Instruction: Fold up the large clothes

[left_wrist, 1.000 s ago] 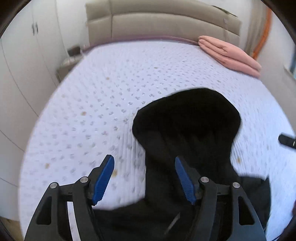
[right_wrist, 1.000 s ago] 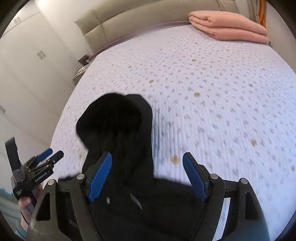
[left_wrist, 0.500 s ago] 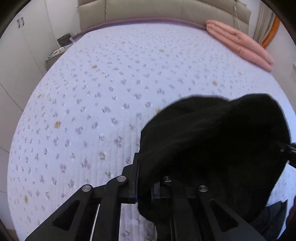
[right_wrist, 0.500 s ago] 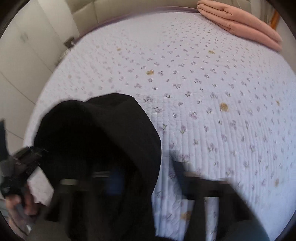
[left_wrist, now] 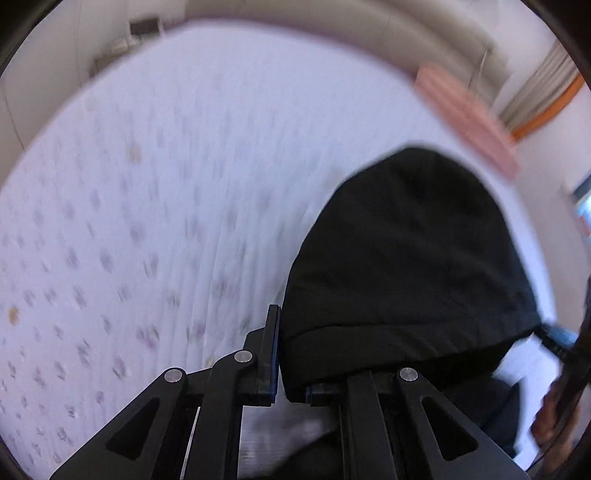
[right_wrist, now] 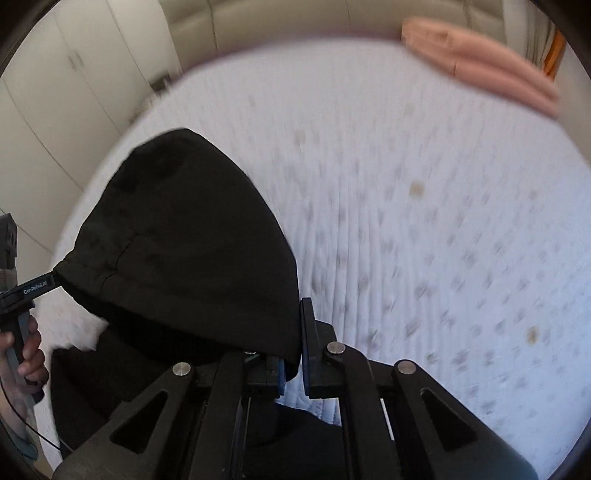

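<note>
A black hooded garment (left_wrist: 406, 258) lies on the bed, its hood lifted between the two grippers. My left gripper (left_wrist: 286, 362) is shut on the hood's left edge. My right gripper (right_wrist: 293, 358) is shut on the hood's right edge (right_wrist: 192, 240). Each gripper shows at the far side of the other's view: the right one in the left wrist view (left_wrist: 561, 339), the left one in the right wrist view (right_wrist: 33, 290). The rest of the garment hangs below, mostly hidden by the gripper frames.
The bed (left_wrist: 147, 184) has a white quilted cover with small flower prints. A folded pink blanket (right_wrist: 480, 70) lies at the far right by the beige headboard (right_wrist: 277, 22). White wardrobes (right_wrist: 74, 74) stand on the left. Both views are blurred by motion.
Both grippers went from open above the hood to shut on its edges, and have lifted the hood off the bed. The views have tilted up and forward.
</note>
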Motion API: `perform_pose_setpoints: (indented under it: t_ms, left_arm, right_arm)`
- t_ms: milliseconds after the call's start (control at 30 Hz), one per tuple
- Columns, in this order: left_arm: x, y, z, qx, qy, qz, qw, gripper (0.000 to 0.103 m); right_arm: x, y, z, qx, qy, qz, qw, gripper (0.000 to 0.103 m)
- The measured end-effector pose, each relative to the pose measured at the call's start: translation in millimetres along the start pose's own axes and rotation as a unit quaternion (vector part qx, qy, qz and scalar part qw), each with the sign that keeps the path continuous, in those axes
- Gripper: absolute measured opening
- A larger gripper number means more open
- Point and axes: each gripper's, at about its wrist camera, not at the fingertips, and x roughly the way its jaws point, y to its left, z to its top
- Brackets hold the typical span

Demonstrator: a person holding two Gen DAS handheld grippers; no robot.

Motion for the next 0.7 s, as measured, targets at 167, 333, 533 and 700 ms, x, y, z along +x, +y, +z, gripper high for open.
perform_pose_setpoints:
  t_ms: [167,333,533,700]
  left_arm:
    - [21.5,14.3,-5.1,-0.016,0.025,-0.03,0.9991,0.018]
    - [-22.1,16.4,-16.6,0.036,-0.006,-0.009,0.9993,0.062]
    - [-79.2,-2.7,-21.9,0.113,-0.036,-0.014,0.9928,0.065]
    - [-88.9,-27.5,-16.5,0.17,-0.031,-0.019,0.9848,0.07]
  right_arm:
    - [55.1,-23.4,-21.0,0.047,0.069,0.032,0.996,0.006]
    - [31.7,-32.3,-18.1,0.042,0.077,0.044,0.995,0.034]
    - [-36.8,-25.9,-8.3,-0.006,0.026,0.064,0.998,0.057]
    - [-68.5,-0.4,20.8,-0.041,-0.025,0.079,0.996,0.07]
